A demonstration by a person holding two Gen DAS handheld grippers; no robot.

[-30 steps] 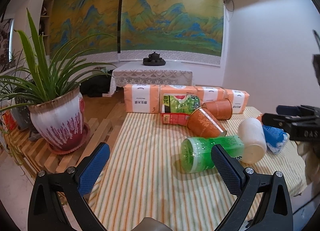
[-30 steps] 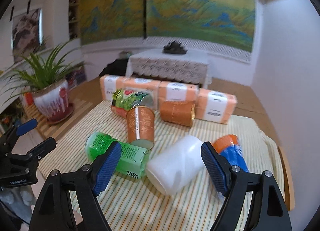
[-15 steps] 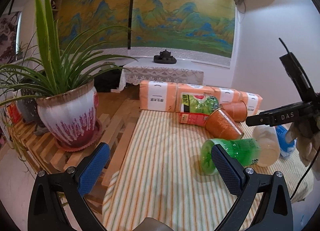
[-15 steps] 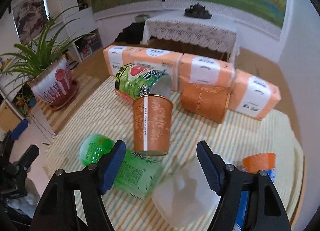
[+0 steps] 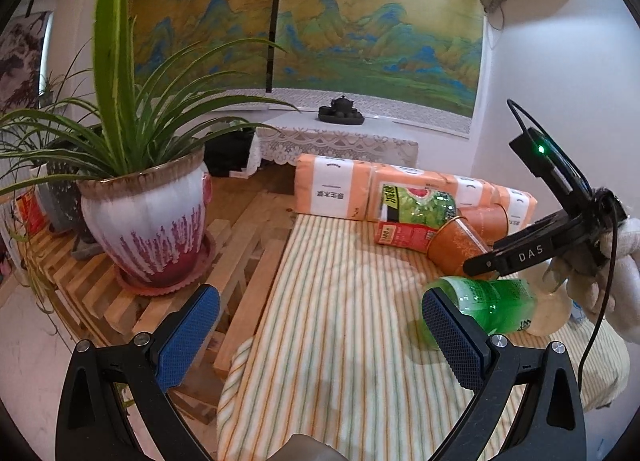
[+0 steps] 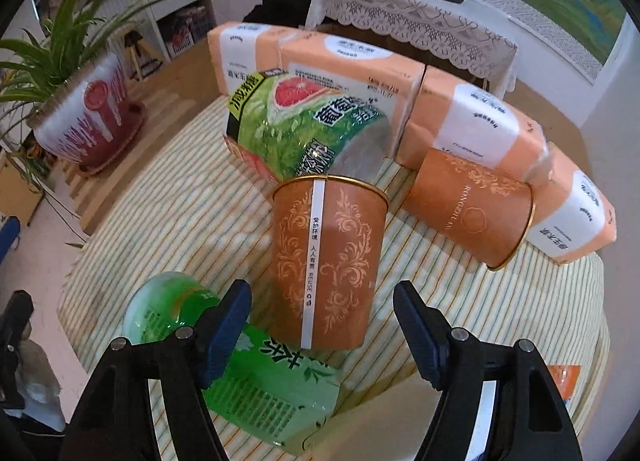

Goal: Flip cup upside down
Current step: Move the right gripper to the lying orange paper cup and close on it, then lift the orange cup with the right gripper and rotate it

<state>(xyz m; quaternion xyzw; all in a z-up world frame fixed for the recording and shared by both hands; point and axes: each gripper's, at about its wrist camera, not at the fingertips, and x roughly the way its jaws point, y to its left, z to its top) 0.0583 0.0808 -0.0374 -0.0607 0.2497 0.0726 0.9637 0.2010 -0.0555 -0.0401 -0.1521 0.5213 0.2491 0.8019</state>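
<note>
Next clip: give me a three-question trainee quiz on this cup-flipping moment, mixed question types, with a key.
1. True or false: the right gripper is shut on the nearer orange cup.
2. What lies left of that cup, partly under the right gripper's left finger? A) green bottle B) teapot C) plant pot
3. Fill in: the second orange cup lies on its ____ against the tissue packs.

Key: 1 false, its fingers stand apart on either side of the cup; 2 A, the green bottle; 3 side.

The orange cup (image 6: 326, 269) — gold scrollwork, white seam strip — lies tilted on the striped cloth.
</note>
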